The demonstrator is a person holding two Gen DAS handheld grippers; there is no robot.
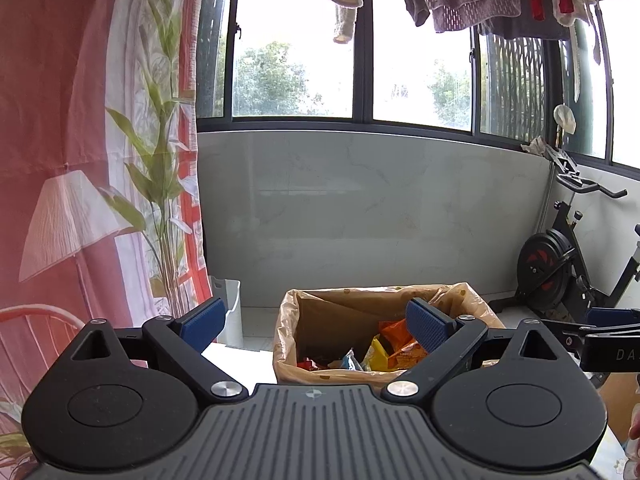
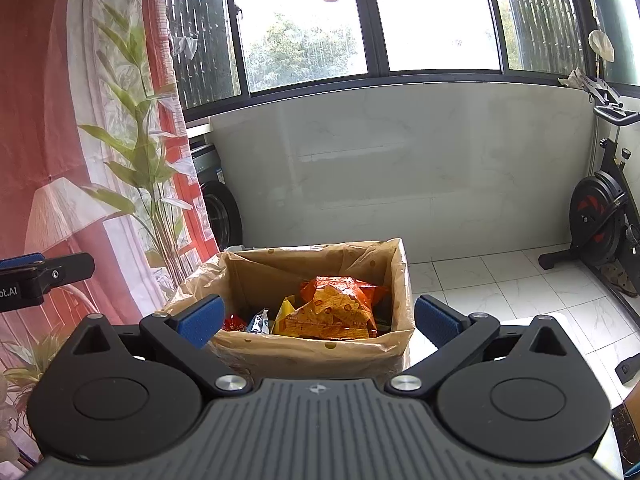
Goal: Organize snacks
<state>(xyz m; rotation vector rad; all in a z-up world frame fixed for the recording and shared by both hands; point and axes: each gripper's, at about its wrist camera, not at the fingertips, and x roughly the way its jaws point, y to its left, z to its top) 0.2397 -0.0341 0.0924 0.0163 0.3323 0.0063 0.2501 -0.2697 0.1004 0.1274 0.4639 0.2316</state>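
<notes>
A cardboard box (image 1: 320,308) lined with a tan plastic bag stands just ahead of both grippers; it also shows in the right wrist view (image 2: 308,344). Inside lie snack packs: an orange chip bag (image 2: 340,308), a yellow pack (image 2: 285,312), a blue-silver pack (image 2: 258,322) and a red pack (image 2: 234,323). My left gripper (image 1: 316,326) is open and empty, held above the box's near edge. My right gripper (image 2: 318,320) is open and empty, its jaws spread wider than the box. The right gripper's tip (image 1: 608,336) shows at the left view's right edge.
A printed red and white curtain (image 2: 80,160) hangs on the left. An exercise bike (image 2: 600,220) stands at the right on the white tiled floor. A white bin (image 1: 232,312) stands left of the box. A washing machine (image 2: 220,208) is behind the curtain. Laundry hangs above the windows.
</notes>
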